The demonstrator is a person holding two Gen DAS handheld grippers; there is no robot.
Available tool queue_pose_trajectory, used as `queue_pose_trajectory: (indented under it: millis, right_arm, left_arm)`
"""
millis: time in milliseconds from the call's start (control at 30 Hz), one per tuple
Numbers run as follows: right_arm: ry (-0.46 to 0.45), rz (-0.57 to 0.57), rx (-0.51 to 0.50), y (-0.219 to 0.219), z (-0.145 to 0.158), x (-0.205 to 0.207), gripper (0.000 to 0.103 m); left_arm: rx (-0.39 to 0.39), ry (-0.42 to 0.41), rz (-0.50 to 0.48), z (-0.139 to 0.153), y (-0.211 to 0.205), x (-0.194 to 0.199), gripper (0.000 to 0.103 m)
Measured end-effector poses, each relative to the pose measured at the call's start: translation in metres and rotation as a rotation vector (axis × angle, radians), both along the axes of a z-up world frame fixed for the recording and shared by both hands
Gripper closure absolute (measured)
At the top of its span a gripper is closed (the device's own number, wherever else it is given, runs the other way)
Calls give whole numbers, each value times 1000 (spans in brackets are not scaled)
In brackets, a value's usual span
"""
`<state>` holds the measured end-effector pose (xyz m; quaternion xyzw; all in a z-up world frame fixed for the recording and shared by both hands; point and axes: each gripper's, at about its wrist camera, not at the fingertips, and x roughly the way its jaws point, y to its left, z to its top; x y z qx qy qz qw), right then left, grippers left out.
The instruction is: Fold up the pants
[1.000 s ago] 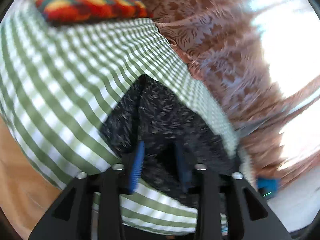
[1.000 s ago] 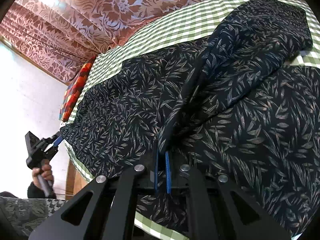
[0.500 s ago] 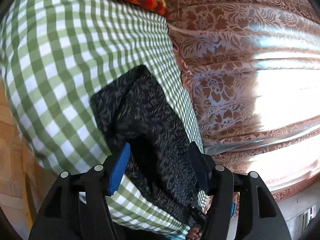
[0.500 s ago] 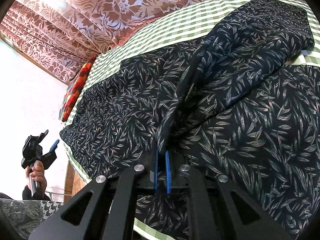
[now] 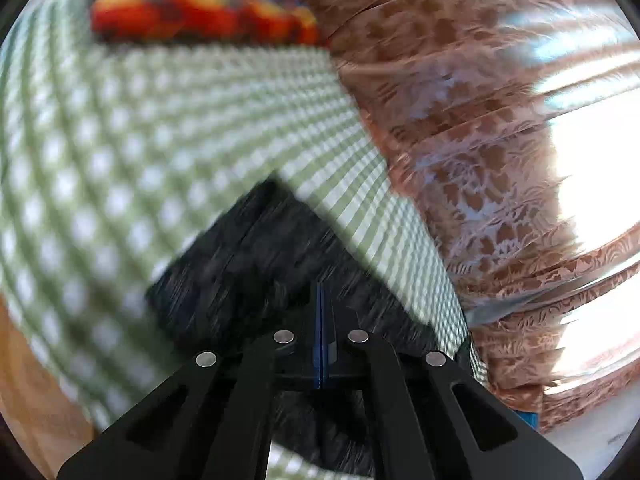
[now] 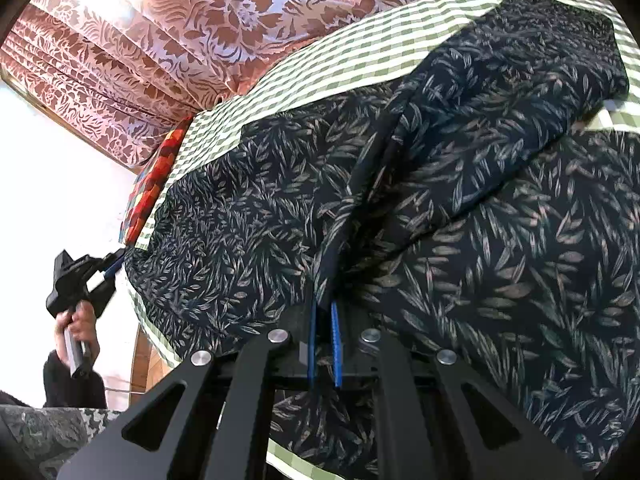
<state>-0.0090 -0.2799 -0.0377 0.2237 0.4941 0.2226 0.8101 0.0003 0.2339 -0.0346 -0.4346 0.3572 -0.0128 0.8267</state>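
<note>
Dark navy pants [image 6: 460, 184] with a pale leaf print lie spread over a green-and-white checked bed [image 6: 360, 52]. My right gripper [image 6: 324, 308] is shut on a raised fold of the pants, which hangs from its blue pads. In the blurred left wrist view the far end of the pants [image 5: 248, 264] lies on the checked bed [image 5: 120, 140], and my left gripper [image 5: 323, 292] has its blue pads pressed together at the fabric's edge. The left gripper also shows in the right wrist view [image 6: 114, 266], at the pants' far corner.
A red, orange and blue patterned pillow [image 5: 192, 4] sits at the head of the bed, also seen in the right wrist view [image 6: 156, 184]. Pink floral curtains [image 6: 192, 24] hang behind the bed. A wooden bed edge [image 5: 24, 380] lies at lower left.
My left gripper was open and away from the pants half a second ago; now it has moved back to the pants' corner and shut. The right gripper kept its hold.
</note>
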Motion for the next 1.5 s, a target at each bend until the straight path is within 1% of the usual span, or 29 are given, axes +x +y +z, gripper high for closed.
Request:
queue_pose_trajectory:
  millis: [100,167,233,267,333,367,400,433,467,500,533,567,633,700,767,800,833,867,900,933,1000,1100,1133,1167,1200,1267,1367,1400,1500]
  right_arm:
    - [-54,-30,13,-3,23,8,98]
    - [-111,-41,32,-7,44,9,98]
    - [-163,-32,16,-6,63,6,98]
    - [-170,-28,3,-5,66,5,98]
    - [-150,-22,-9,-3,60,4,98]
    - [-133,-19,-14,-2,55,4,98]
    - [-114,-14,-18,-1,48,4,98]
    - [-90,-13,-19,0,40,4,98]
    - [-70,-13,-17,0,33,4,98]
    - [-56,-14,-11,0,28,3,98]
    - [-48,-17,-7,0,26,4,98]
    - [-41,-20,-3,0,23,4,98]
    - [-33,-21,-1,0,20,5,98]
    - [-32,-20,-7,1,19,6,98]
    - [-34,-23,-7,1,19,6,98]
    - [-32,-26,-4,1,18,6,98]
    - [-32,-27,-4,1,17,6,98]
    - [-31,-29,-6,2,17,6,98]
    - [-31,-27,-11,4,17,7,98]
    - [-34,-25,-18,5,17,7,98]
    - [-50,-29,-32,6,24,10,98]
    - [-121,-52,-4,-2,51,8,99]
    - [-151,-48,13,-5,62,4,99]
    - [-176,-38,22,-6,71,-1,99]
    - [-200,-18,22,-7,80,-8,99]
    - [-204,22,3,-6,82,-20,99]
    - [-119,92,-51,7,57,-36,99]
    - [-81,109,-80,13,42,-42,99]
    - [-18,91,-80,14,20,-47,99]
  left_arm:
    - [40,-151,-29,41,0,18,103]
    - [73,-191,-87,58,-5,21,103]
    - [39,-176,-146,55,-6,18,103]
    - [11,-155,-202,48,-8,13,103]
    - [11,-102,-263,36,-15,-4,103]
    - [-1,-42,-306,24,-20,-16,103]
    - [-11,-18,-315,18,-23,-24,103]
    - [-15,23,-318,6,-24,-36,91]
    - [-12,55,-314,-3,-25,-42,62]
    - [-30,91,-285,-15,-22,-51,49]
    - [-56,92,-266,-20,-20,-56,42]
    - [-98,95,-241,-27,-15,-58,42]
    - [-126,86,-187,-29,-7,-57,42]
    - [-148,51,-181,-24,-5,-51,42]
    - [-140,71,-141,-26,-1,-42,42]
    - [-139,80,-134,-27,-1,-35,47]
    - [-108,99,-125,-28,-2,-28,73]
    - [-50,132,-114,-28,-6,-22,92]
    - [-22,141,-115,-26,-8,-13,93]
    - [-13,125,-117,-21,-11,-9,94]
    - [46,48,-136,3,-18,2,95]
    - [114,-138,-193,55,-27,5,95]
    - [146,-179,-209,68,-28,1,95]
    - [164,-187,-215,71,-26,-2,95]
    - [181,-172,-222,68,-24,-3,95]
    - [203,-80,-223,42,-15,-6,95]
    - [156,70,-216,-11,-1,-15,95]
    - [145,91,-212,-22,1,-20,95]
    - [118,111,-199,-37,4,-33,95]
